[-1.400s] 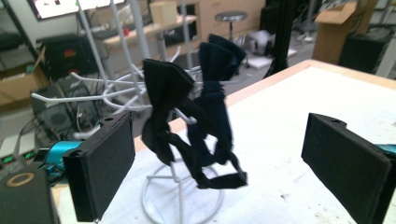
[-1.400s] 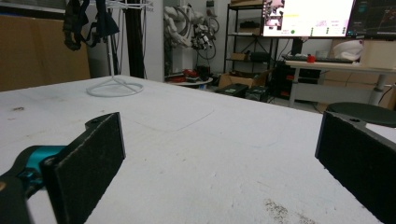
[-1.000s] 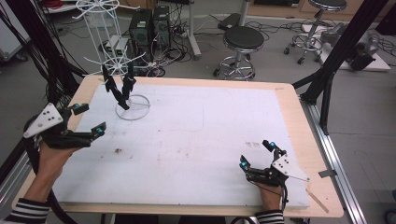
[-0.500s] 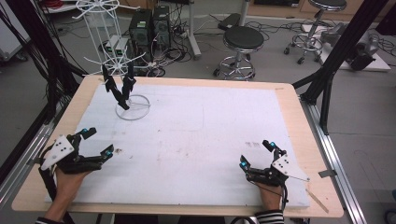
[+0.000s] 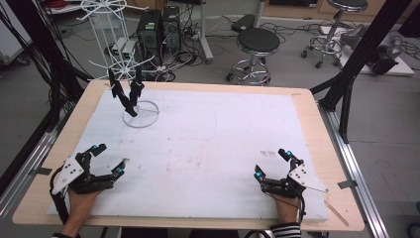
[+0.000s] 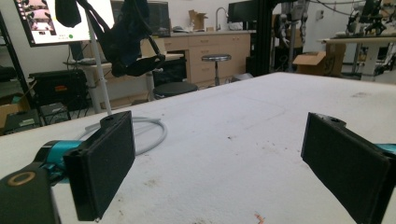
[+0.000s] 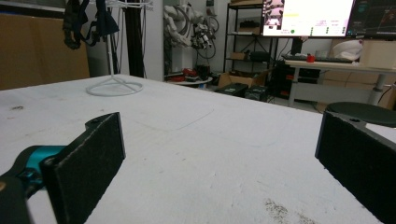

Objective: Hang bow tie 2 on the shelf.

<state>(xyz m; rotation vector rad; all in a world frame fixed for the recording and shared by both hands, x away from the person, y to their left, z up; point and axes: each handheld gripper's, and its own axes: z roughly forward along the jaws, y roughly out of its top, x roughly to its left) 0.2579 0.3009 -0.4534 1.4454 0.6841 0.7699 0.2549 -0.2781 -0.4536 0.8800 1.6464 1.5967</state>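
A white wire rack (image 5: 106, 29) stands on its ring base (image 5: 141, 114) at the table's far left. A dark strappy item (image 5: 127, 94) hangs from it just above the base. My left gripper (image 5: 110, 159) rests open at the near left of the white mat (image 5: 213, 134), with nothing between its jaws. The left gripper view looks past its open gripper (image 6: 229, 163) toward the ring base (image 6: 149, 135) and the hanging dark item (image 6: 126, 42). My right gripper (image 5: 270, 163) sits open and empty at the near right. Beyond the open right gripper (image 7: 219, 158), the ring base (image 7: 114, 87) shows far off.
The mat covers most of the wooden table (image 5: 317, 129). Behind the table, on the floor, are computer towers (image 5: 158, 29), cables and two stools (image 5: 257, 44). Black frame posts (image 5: 356, 59) rise at the right and left sides.
My left gripper has dropped and come back toward the near edge of the table, settling low over the mat. The right gripper has stayed put.
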